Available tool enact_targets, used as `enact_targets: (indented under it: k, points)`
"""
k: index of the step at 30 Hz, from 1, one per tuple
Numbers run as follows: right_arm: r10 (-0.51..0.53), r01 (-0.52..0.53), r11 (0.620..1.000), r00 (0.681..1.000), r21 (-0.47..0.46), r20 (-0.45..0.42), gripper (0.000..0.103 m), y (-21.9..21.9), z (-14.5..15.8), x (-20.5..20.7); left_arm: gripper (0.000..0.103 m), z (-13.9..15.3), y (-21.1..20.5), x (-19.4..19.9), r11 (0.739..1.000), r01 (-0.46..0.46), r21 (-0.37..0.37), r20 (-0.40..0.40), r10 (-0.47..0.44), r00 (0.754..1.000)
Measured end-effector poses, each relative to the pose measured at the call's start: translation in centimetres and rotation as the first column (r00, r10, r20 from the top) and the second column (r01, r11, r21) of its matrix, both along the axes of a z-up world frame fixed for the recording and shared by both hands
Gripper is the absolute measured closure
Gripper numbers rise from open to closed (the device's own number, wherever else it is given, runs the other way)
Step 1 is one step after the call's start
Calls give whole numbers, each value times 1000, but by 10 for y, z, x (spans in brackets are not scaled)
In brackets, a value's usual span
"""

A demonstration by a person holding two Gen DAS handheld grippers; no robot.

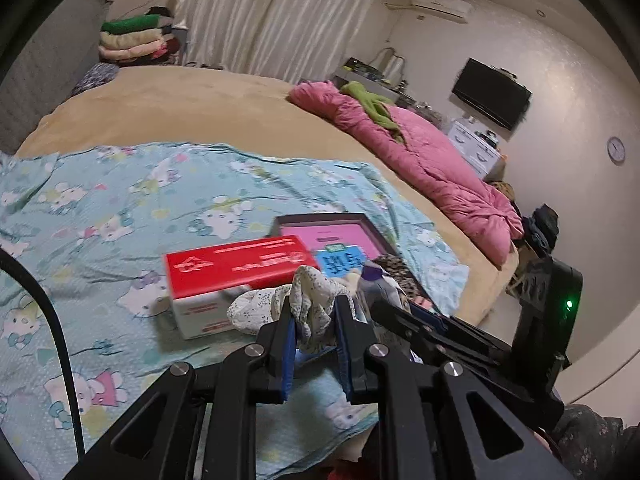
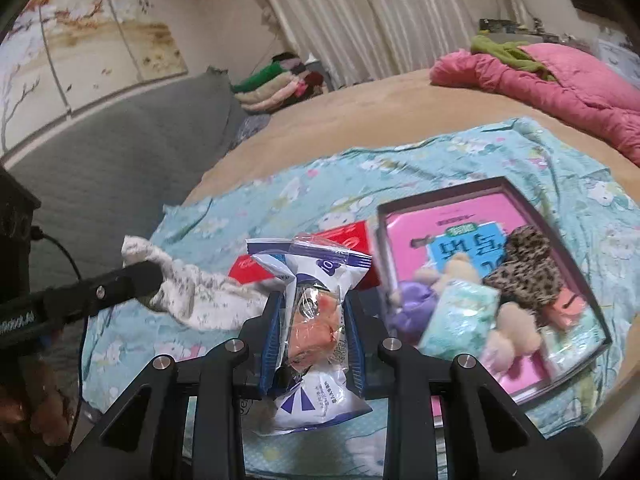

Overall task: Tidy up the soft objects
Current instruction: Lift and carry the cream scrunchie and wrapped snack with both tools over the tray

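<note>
A white floral cloth [image 1: 310, 300] hangs above the teal cat-print sheet [image 1: 120, 208], and my left gripper [image 1: 315, 309] is shut on it. The right wrist view shows this cloth [image 2: 192, 294] drooping from the left gripper [image 2: 150, 276]. My right gripper [image 2: 314, 305] is shut on a white-and-blue plastic packet [image 2: 316, 280] with something orange inside, held clear of the bed. A dark tray [image 2: 500, 184] with a pink liner holds a purple plush [image 2: 412, 308], a beige plush [image 2: 516, 328], a leopard-print piece [image 2: 524, 264] and a mint packet [image 2: 460, 320]. A red-and-white box [image 1: 236, 276] lies beside the tray.
A pink quilt [image 1: 424, 156] with a green garment [image 1: 372, 104] lies along the far side of the tan bed [image 1: 180, 108]. Folded blankets [image 1: 132, 40] are stacked near the curtains. A grey headboard [image 2: 120, 152] stands to the left. The bed drops off at the right edge [image 1: 492, 280].
</note>
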State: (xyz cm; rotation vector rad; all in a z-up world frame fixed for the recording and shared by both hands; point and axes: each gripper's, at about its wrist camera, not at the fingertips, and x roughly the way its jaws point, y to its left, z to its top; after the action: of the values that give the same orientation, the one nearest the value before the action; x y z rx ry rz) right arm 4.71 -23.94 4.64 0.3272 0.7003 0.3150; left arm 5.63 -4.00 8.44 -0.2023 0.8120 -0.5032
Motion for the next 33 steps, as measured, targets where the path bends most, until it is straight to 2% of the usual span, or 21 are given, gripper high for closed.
enact_targets:
  k: [12, 21, 33]
  points:
    - [-141, 138, 989, 989, 48, 52, 73, -68, 7, -8, 85, 9, -68, -1, 992, 103, 67, 27, -105, 994]
    - [-240, 234, 969, 967, 81, 83, 73, -115, 9, -13, 85, 10, -103, 7, 986, 139, 92, 34, -142, 989]
    - [-280, 269, 958, 954, 102, 111, 73, -139, 6, -14, 85, 7, -146, 33, 980, 170, 107, 36, -175, 984]
